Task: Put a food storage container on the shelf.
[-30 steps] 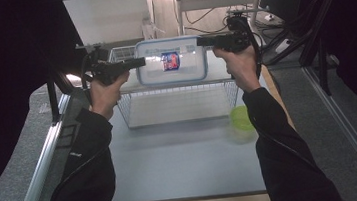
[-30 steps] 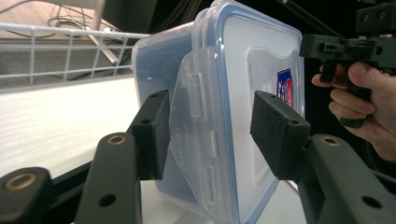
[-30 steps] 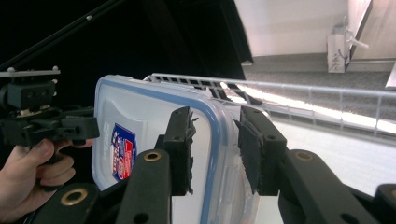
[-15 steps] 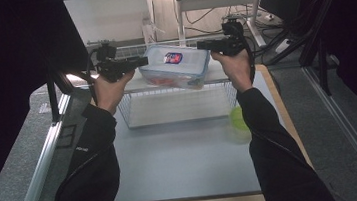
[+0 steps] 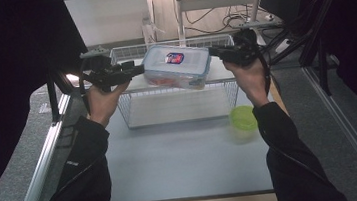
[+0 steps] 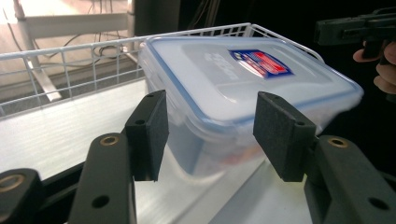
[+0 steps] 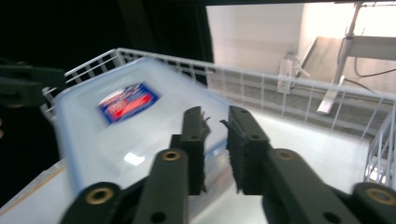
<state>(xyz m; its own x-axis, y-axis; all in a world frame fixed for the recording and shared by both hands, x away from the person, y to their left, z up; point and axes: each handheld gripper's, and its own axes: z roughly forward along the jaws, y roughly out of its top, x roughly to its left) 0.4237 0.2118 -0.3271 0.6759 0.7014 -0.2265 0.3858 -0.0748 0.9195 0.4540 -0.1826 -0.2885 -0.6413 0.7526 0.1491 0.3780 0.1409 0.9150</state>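
1. Compared with a second ago, the clear rectangular plastic food container with a blue-rimmed lid [image 5: 177,66] now tilts, its right end lower; before, it sat level on the far edge of the white wire basket [image 5: 133,116]. The right gripper's jaws have just been closing, the left's opening a little.
2. High view: the container hangs over the basket's far rim, at the far edge of the pale grey worktop [image 5: 182,155]. The left gripper [image 5: 135,70] meets its left end, the right gripper [image 5: 211,51] its right end. A lime-green round plastic bowl [image 5: 243,118] sits near the worktop's right edge, just beside the basket's near right corner.
3. Left gripper view: the jaws stand apart, with the container's near end between them; whether the pads press on it, I cannot tell.
4. Right gripper view: the jaws stand close together with a narrow gap, at the container's blurred near edge; a grip cannot be made out.
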